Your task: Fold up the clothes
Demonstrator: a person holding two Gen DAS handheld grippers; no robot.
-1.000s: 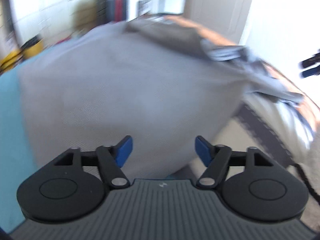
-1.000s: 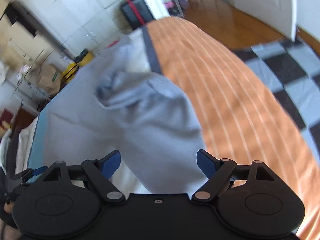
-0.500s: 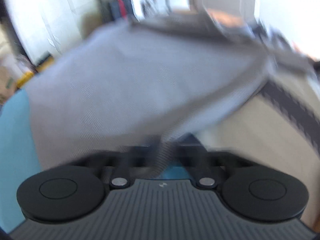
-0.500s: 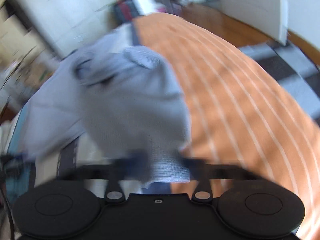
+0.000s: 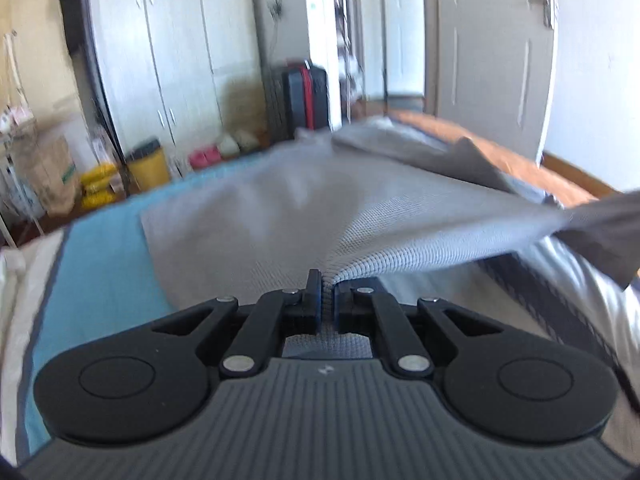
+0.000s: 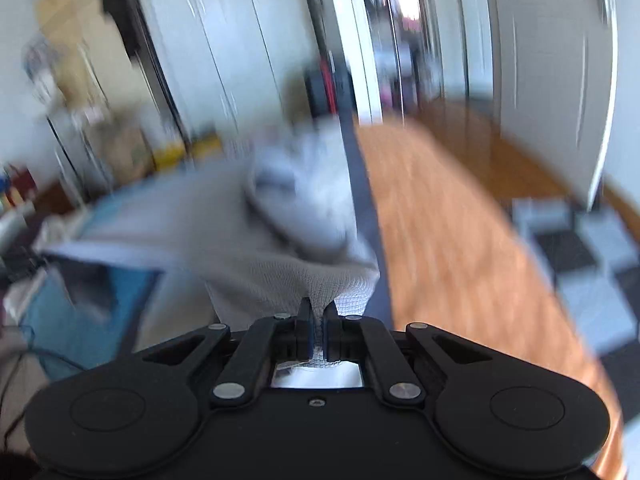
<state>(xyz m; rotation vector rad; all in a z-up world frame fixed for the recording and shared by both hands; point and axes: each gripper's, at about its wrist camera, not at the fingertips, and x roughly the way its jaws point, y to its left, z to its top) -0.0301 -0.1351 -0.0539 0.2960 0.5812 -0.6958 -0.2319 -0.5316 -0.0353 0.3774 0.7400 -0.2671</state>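
Observation:
A grey knit garment [image 5: 304,208] lies spread on a bed, over a blue sheet [image 5: 100,264]. My left gripper [image 5: 327,300] is shut on its near edge and lifts it, so the cloth stretches taut to the right. In the right wrist view my right gripper [image 6: 318,330] is shut on another part of the grey garment [image 6: 280,256], which bunches up ahead of it. That view is blurred by motion.
An orange striped bedcover [image 6: 460,248] lies on the right side of the bed. White wardrobes [image 5: 168,60], a dark suitcase [image 5: 304,100], a yellow bin [image 5: 148,164] and a white door [image 5: 492,48] stand beyond the bed. A checkered floor [image 6: 592,248] is at right.
Both grippers were open a second ago; they have shut on the garment's edge and lifted it. Both views have tilted up toward the room.

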